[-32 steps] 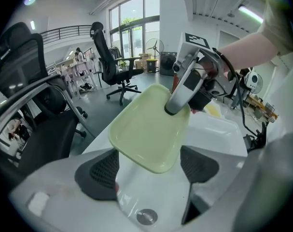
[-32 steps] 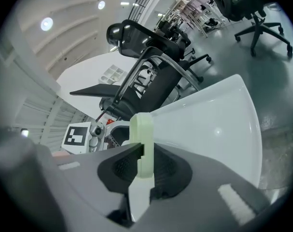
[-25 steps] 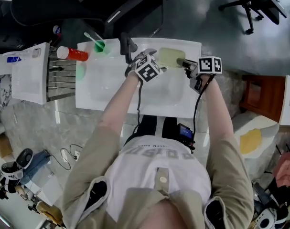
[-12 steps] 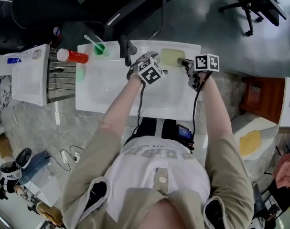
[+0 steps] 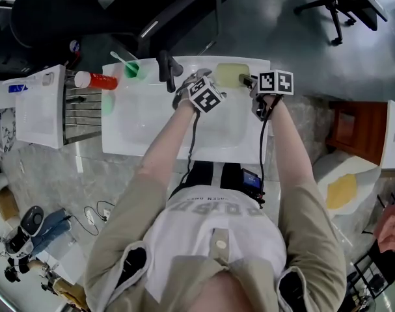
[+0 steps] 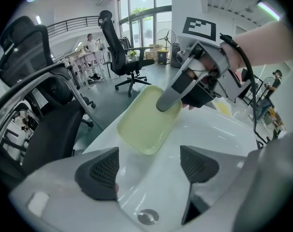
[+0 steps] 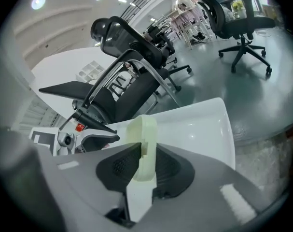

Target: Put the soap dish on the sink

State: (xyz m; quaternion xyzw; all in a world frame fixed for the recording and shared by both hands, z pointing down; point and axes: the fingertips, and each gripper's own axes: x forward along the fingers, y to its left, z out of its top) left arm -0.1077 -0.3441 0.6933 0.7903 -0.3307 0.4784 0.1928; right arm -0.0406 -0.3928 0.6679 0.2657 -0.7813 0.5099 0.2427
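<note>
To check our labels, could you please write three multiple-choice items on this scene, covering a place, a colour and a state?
1. Where is the dish?
A. in the basin
B. on the sink's far rim
C. on the floor

2. What colour is the dish?
A. red
B. black
C. pale yellow-green

3. How is the left gripper?
A. open, empty
B. shut on the dish
C. shut on the tap

Answers:
1 B: the dish lies on the far edge of the sink.
2 C: both views show it pale yellow-green.
3 A: the left gripper has its jaws apart with nothing between them.
</note>
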